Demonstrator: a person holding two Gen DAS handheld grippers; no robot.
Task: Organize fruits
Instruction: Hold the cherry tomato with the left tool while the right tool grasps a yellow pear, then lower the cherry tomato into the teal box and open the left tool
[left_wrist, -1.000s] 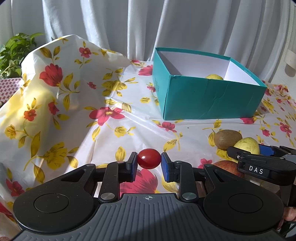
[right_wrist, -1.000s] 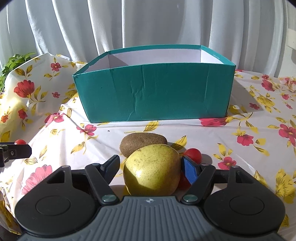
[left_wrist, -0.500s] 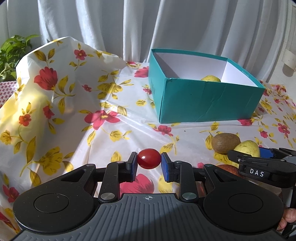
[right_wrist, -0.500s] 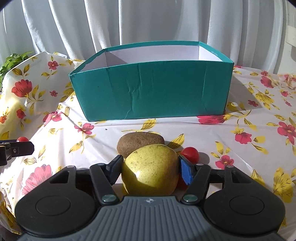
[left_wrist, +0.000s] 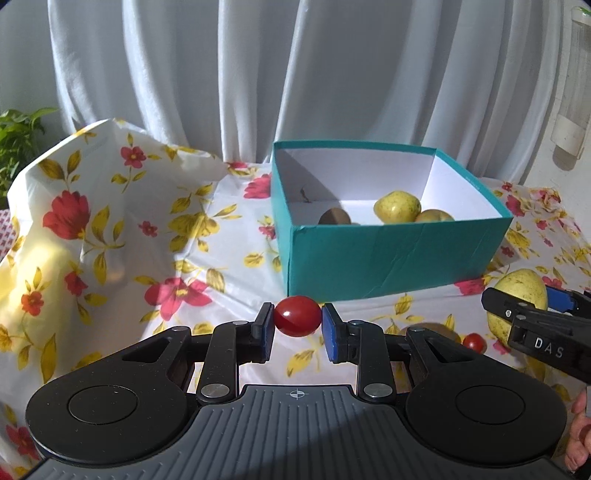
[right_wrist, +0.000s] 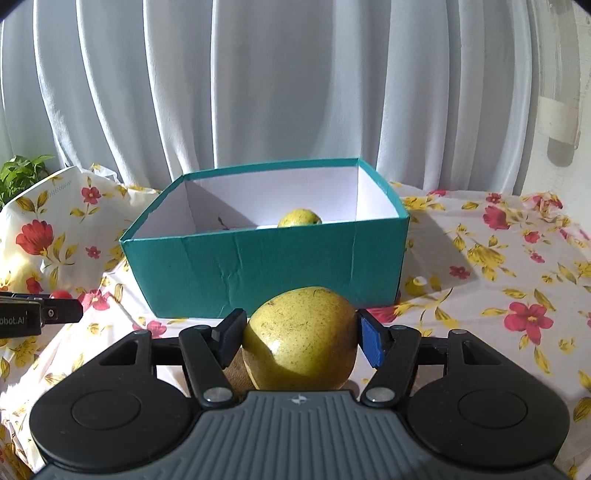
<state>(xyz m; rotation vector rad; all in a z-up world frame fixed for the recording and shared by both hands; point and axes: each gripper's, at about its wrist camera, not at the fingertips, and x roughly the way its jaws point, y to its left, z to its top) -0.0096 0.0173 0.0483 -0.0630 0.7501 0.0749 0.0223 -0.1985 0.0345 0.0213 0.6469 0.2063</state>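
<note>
**A:** White curtains hang behind a table under a flowered plastic cloth (left_wrist: 110, 236); the teal box (right_wrist: 266, 266) stands at twelve o'clock from both cameras. Where is the fruit?

**B:** The left gripper (left_wrist: 297, 322) is clamped on a cherry tomato (left_wrist: 297, 321), pads on its two sides. The right gripper (right_wrist: 300, 338) grips a yellow-green apple (right_wrist: 301, 339) across its widest part. Both are held on the near side of the box.

**A:** How would they handle?

**B:** The tomato looks light, glossy and thin-skinned, probably easy to squash or squirt out. The apple seems firm and heavier; its round flanks could roll between the pads, so a hold across the middle suits it.

**A:** Anything unclear?

**B:** In the left view, the box holds two yellow fruits (left_wrist: 397, 206) and a brown one (left_wrist: 334, 216), partly hidden by the near wall. At three o'clock a small red tomato (left_wrist: 474, 342) and a brown fruit (left_wrist: 430, 329) lie half hidden behind the gripper. A fingertip (left_wrist: 580, 439) is cut off at the edge.
</note>
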